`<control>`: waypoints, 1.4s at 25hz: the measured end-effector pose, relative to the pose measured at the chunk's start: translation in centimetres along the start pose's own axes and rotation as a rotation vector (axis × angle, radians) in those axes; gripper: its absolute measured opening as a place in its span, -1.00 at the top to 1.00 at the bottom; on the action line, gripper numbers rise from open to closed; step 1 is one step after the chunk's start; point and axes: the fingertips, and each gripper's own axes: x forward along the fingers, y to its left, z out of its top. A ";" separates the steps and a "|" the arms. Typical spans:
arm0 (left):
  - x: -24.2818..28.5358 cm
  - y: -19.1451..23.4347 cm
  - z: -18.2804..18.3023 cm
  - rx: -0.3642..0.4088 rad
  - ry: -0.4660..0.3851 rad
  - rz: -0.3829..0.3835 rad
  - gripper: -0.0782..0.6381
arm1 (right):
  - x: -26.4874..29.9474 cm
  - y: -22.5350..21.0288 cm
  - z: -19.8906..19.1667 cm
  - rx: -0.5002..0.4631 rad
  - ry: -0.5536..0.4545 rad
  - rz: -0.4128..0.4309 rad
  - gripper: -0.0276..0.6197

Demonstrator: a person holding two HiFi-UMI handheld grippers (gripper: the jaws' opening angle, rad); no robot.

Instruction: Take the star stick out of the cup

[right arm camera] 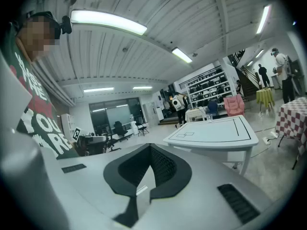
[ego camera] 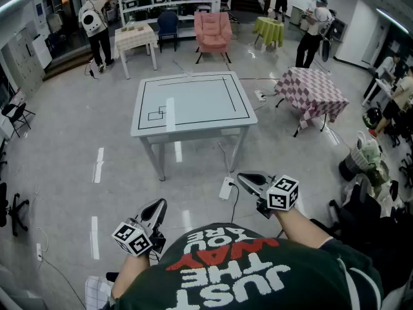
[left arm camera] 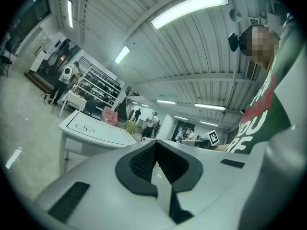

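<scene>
Neither a cup nor a star stick shows in any view. A white table (ego camera: 193,102) with black outline markings stands a few steps ahead; its top looks bare. It also appears in the left gripper view as the table (left arm camera: 96,131) and in the right gripper view as the table (right arm camera: 216,131). My left gripper (ego camera: 157,206) is held low by my body, jaws shut on nothing, tips meeting (left arm camera: 154,143). My right gripper (ego camera: 246,179) is likewise shut and empty (right arm camera: 149,147). Both point toward the table, well short of it.
A power strip (ego camera: 226,187) and cable lie on the floor before the table. A checkered-cloth table (ego camera: 311,90) stands to the right, a pink armchair (ego camera: 213,31) and a small table (ego camera: 135,36) behind. People stand at the back. Bags (ego camera: 366,160) sit far right.
</scene>
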 end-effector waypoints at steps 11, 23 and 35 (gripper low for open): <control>0.7 -0.5 -0.1 -0.004 -0.002 0.001 0.76 | -0.3 -0.8 0.0 -0.002 -0.001 0.005 0.82; 4.6 -3.0 -1.1 0.014 0.020 -0.014 0.76 | -4.1 -3.4 0.1 0.041 -0.046 0.014 0.82; 12.6 -8.3 -3.4 0.043 0.047 -0.011 0.76 | -11.4 -9.3 -1.7 0.010 -0.012 0.048 0.81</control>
